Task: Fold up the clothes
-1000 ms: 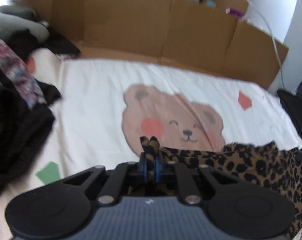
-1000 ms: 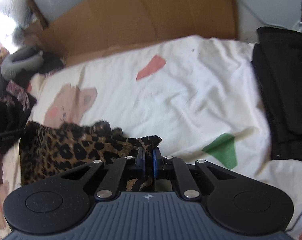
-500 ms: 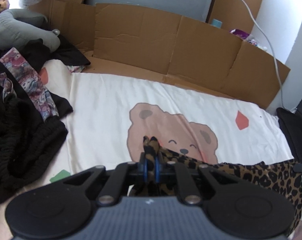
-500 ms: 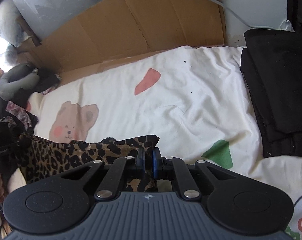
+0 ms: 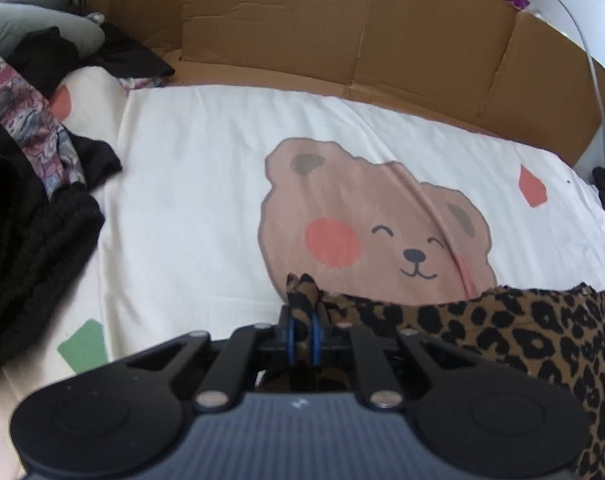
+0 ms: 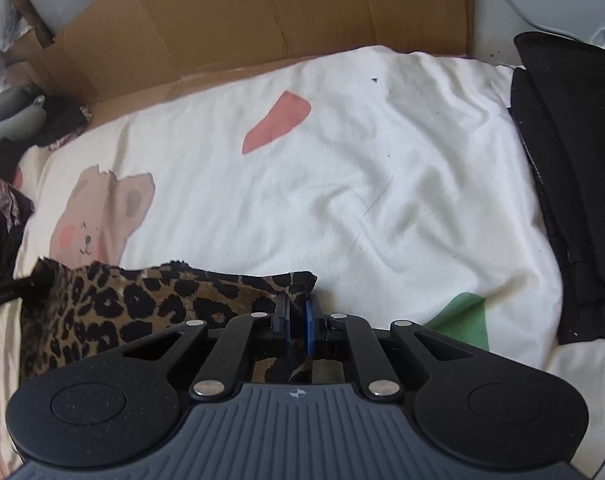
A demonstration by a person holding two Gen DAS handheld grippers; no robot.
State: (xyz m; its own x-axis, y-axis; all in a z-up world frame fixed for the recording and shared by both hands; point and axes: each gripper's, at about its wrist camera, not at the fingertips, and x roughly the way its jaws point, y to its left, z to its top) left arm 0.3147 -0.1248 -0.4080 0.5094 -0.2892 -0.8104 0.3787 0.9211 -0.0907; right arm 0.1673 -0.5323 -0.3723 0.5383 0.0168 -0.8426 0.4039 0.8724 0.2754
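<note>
A: How is the leopard-print garment (image 5: 502,332) placed?

B: It is stretched left to right between the two grippers, near the front edge of the bear-print sheet (image 5: 206,184). Its long axis is seen running across the bed.

A: And the grip?

B: The left gripper (image 5: 301,320) is pinched together on the garment's left corner, with a tuft of cloth poking out past the tips. The right gripper (image 6: 297,312) is clamped on the right corner (image 6: 298,280). Neither hand is judged nearer; each already has its end.

A: What is required next?

B: Probably, the held edge would be carried far over the bed and laid flat.
</note>
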